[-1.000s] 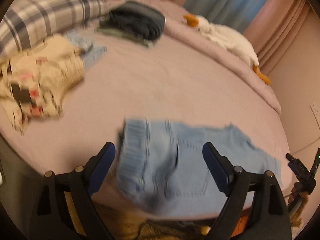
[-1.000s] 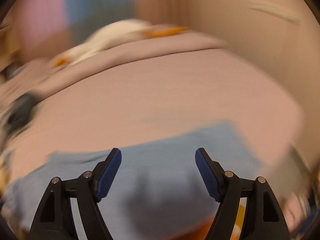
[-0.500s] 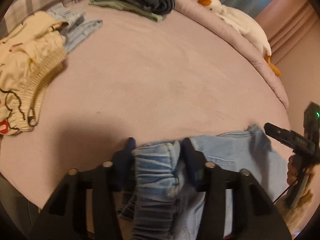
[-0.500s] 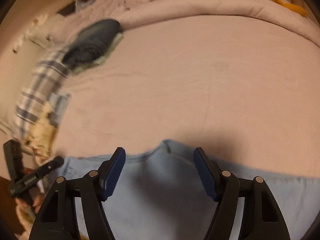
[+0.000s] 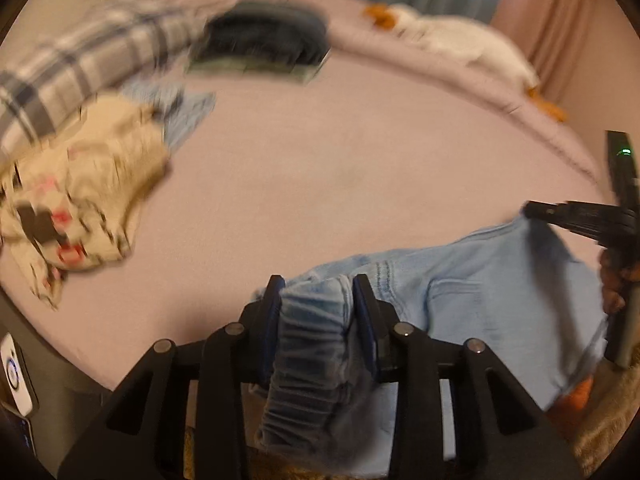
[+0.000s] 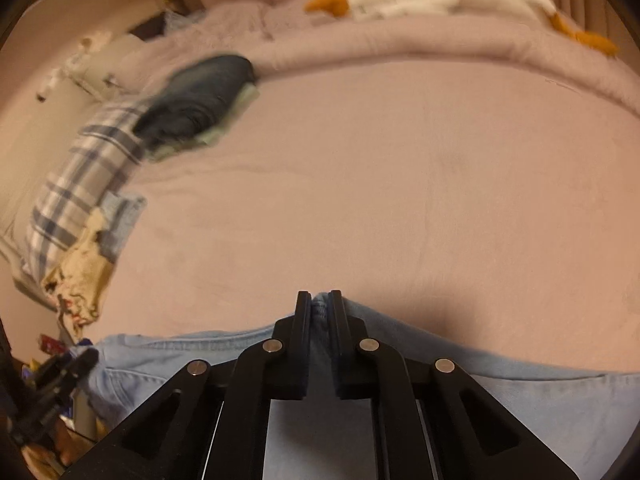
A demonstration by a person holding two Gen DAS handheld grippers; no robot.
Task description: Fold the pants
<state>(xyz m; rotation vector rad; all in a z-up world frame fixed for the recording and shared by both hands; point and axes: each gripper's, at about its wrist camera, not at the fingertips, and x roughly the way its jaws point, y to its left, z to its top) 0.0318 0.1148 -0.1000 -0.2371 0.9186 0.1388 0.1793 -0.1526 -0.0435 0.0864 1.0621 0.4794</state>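
Note:
Light blue denim pants (image 5: 472, 292) lie at the near edge of a pink bed (image 5: 304, 176). My left gripper (image 5: 316, 292) is shut on the bunched elastic waistband (image 5: 312, 320). My right gripper (image 6: 319, 302) is shut on the pants' far edge (image 6: 320, 312); the cloth spreads to both sides (image 6: 560, 404). The right gripper also shows in the left wrist view (image 5: 576, 220), pinching the cloth's right end. The left gripper shows at the lower left of the right wrist view (image 6: 68, 368).
A cream printed garment (image 5: 76, 196) and a plaid pillow (image 5: 80, 68) lie at the left. A dark folded stack (image 5: 264, 40) sits at the back. A white goose plush (image 5: 452, 44) lies along the far rolled blanket. A phone (image 5: 16, 376) rests off the bed's left edge.
Both grippers were open a second ago. The left closed on the waistband first, then the right closed on the pants' edge. The pants are now stretched between them.

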